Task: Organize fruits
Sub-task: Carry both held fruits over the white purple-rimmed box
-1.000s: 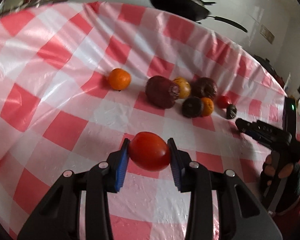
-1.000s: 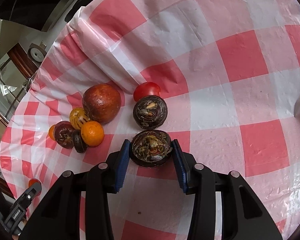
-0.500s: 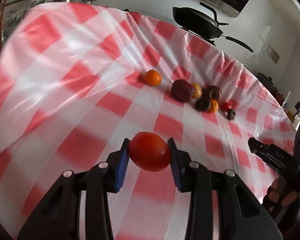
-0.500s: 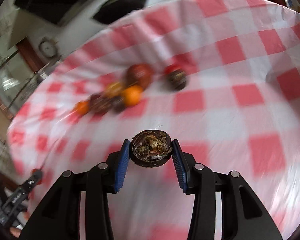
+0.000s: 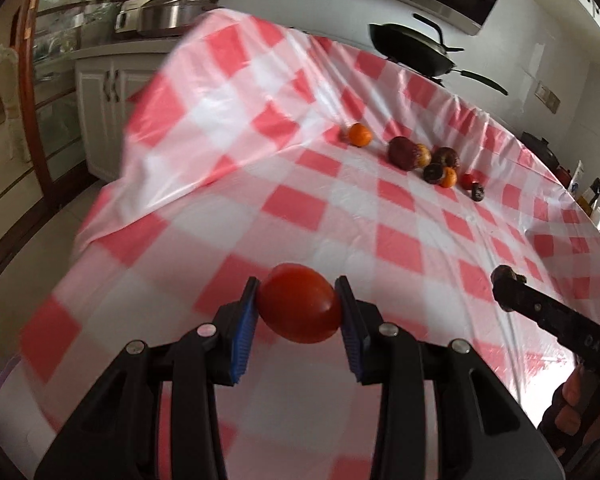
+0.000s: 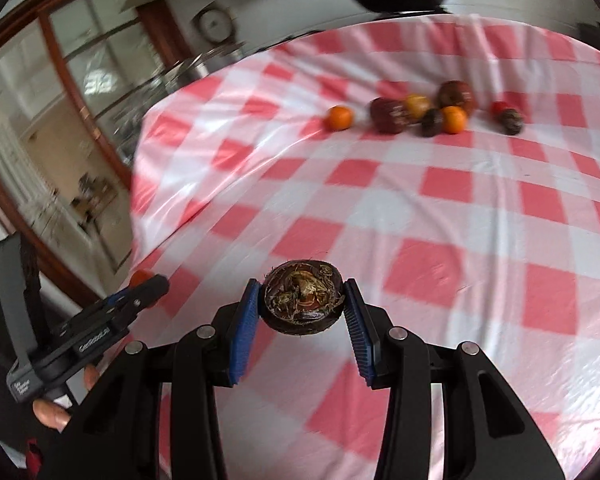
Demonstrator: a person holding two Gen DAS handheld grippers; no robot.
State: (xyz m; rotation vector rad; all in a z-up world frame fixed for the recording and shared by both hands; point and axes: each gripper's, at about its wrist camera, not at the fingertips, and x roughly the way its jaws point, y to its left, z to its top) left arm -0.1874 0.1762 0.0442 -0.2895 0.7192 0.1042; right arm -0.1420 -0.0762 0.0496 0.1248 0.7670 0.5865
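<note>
Pull-back | I draw the left gripper (image 5: 298, 309) and its tomato (image 5: 299, 309) away from the fruit cluster (image 5: 424, 158), now far up the checked tablecloth (image 5: 340, 208) | right gripper (image 6: 302, 308) carries the dark fruit (image 6: 303, 304) off too, the cluster (image 6: 424, 114) shrinking; table edge and cabinets (image 5: 104, 92) enter view.

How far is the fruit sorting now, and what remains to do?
Done: nothing looks sorted yet. In hand: the left gripper holds a red tomato, the right gripper a dark round fruit, both off the tablecloth. Left: placing these two, then the pile at the far side, with its oranges, dark fruits and a small red one.
</note>
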